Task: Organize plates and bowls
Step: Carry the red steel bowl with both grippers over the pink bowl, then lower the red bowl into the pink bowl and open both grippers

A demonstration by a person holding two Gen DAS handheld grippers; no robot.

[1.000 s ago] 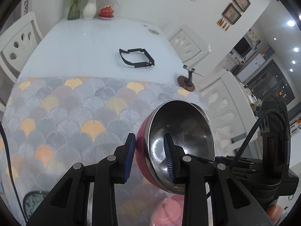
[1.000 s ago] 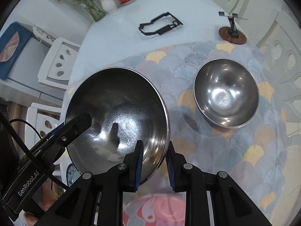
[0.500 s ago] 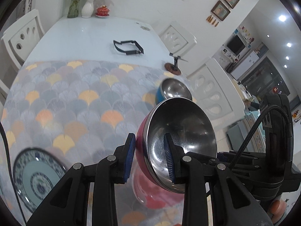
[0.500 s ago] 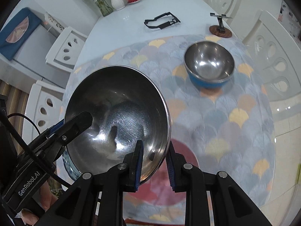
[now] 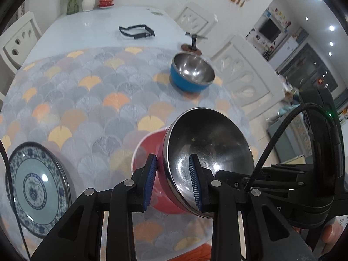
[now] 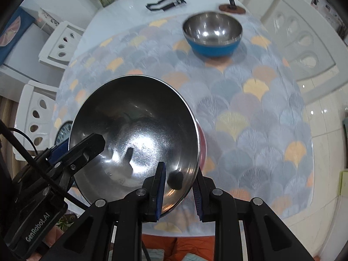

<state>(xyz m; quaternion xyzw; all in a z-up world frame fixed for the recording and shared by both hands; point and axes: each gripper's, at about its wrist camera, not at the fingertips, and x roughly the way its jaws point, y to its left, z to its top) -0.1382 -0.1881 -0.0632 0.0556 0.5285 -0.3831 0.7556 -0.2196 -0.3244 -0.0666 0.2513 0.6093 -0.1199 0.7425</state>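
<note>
Fan-patterned cloth [image 5: 91,108] covers the near desk [image 5: 91,28]. Beyond it: black frame [image 5: 136,31], small stand [image 5: 192,44], white vase [image 5: 88,1], red lidded dish [image 5: 106,0]. White chairs [image 5: 245,74] surround.

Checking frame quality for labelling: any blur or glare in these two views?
Left wrist: blue-sided steel bowl smeared by motion; lamp glare on the blue-patterned plate. Right wrist: highlights inside the red-sided steel bowl; strong fisheye bending at the edges.

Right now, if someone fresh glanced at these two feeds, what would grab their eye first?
The red steel-lined bowl, held tilted above the fan-patterned tablecloth, with the left gripper and right gripper each clamped on its rim at opposite sides. Beyond it, a blue steel-lined bowl stands upright near the cloth's far edge. A blue-and-white patterned plate lies at the near left.
</note>
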